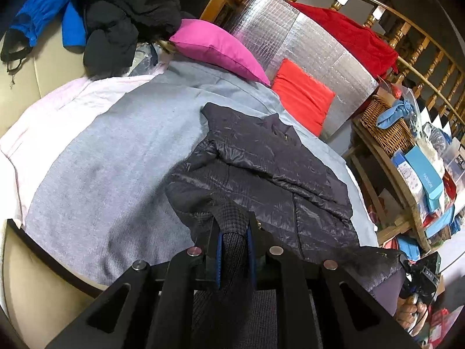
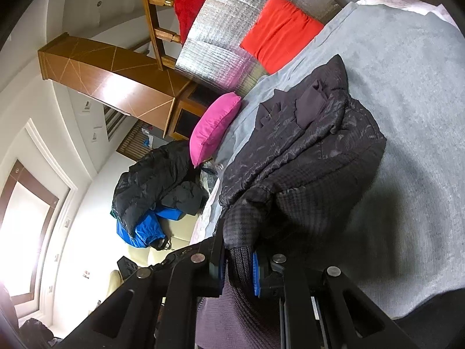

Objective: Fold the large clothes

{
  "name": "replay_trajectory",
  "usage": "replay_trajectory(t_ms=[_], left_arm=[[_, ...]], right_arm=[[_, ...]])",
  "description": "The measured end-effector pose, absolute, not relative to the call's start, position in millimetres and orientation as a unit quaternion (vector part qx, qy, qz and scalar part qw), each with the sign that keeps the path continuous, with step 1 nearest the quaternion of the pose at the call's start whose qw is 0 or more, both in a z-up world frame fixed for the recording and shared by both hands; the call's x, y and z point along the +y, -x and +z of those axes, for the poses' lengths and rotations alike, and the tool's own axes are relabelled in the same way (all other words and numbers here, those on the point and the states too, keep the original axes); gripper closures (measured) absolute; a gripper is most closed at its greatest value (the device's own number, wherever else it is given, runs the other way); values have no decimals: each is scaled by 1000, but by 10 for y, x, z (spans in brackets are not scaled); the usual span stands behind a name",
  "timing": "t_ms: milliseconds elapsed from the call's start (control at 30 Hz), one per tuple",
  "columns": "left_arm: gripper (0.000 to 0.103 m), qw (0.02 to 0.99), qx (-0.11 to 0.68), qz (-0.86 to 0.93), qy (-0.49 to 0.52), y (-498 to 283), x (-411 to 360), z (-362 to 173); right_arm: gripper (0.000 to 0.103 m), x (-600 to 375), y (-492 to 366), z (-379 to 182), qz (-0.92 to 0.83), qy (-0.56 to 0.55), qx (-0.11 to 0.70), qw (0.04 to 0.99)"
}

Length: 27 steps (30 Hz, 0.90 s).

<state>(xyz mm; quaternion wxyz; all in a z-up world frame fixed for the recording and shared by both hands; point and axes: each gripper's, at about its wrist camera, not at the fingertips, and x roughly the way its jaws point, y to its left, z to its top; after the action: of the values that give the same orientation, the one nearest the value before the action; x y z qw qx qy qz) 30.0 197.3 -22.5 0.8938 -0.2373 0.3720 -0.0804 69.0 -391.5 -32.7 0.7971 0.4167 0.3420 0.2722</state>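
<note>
A dark purple-grey quilted jacket lies partly folded on a grey blanket on a bed. It also shows in the right wrist view, on the same blanket. My left gripper is shut on the jacket's ribbed hem, which runs between its blue-padded fingers. My right gripper is shut on another ribbed edge of the jacket, lifted slightly off the blanket. The right gripper and the hand that holds it show at the lower right of the left wrist view.
A pink pillow and a red pillow lie at the head of the bed against a silver foil panel. A pile of black and blue jackets sits on a cream sofa. A cluttered wooden shelf stands beside the bed.
</note>
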Motion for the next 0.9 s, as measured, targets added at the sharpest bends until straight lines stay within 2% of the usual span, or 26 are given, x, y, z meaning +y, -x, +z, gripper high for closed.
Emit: replay_trajectory(t_ms=[900], left_arm=[[88, 902, 349, -88, 239, -671, 1923, 64]], right_arm=[[88, -4012, -893, -201, 285, -434, 310, 796]])
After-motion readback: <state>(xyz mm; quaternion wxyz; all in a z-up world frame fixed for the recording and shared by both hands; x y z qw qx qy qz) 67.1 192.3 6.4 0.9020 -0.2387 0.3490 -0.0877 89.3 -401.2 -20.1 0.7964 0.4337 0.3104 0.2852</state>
